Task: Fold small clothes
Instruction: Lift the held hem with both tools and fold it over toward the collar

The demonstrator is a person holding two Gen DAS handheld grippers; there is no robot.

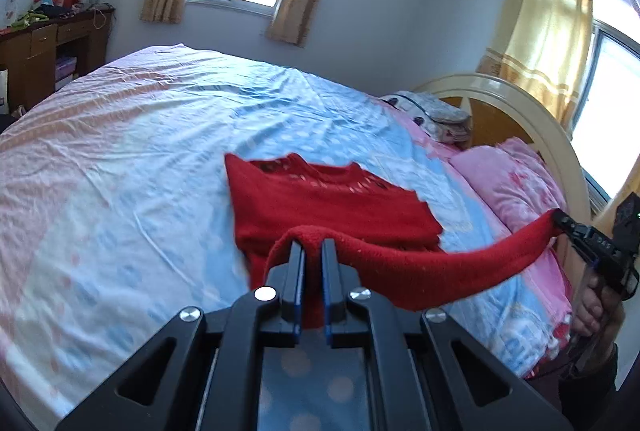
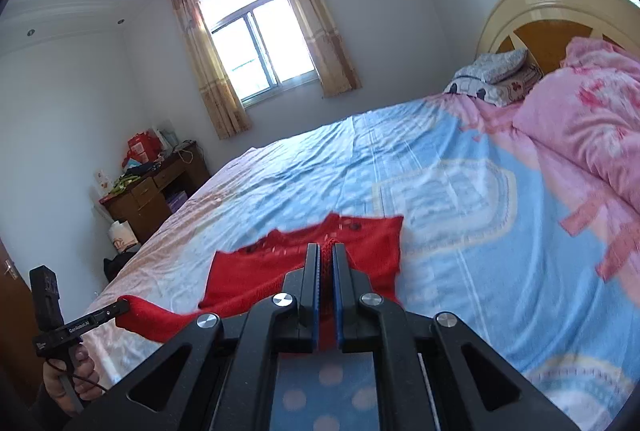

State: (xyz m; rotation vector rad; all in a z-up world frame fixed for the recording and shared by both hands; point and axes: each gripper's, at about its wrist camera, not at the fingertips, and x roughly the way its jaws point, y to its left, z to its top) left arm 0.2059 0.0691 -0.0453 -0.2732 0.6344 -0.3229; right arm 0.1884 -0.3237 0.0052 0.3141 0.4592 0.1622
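Item: red knit sweater (image 1: 332,207), small, openwork band with dark buttons near the neckline. Soft, light and limp by its look; it likely sags between holds, so best taken at hem corners. Location: far part on the bed (image 1: 120,151), near edge lifted. Left claw (image 1: 312,251) and right claw (image 2: 326,255) each pinch that edge.

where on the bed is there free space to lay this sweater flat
The blue and pink bedsheet is bare from the red knitted sweater to the wooden desk and towards the window. It is crowded by the headboard: pink quilt and patterned pillows.
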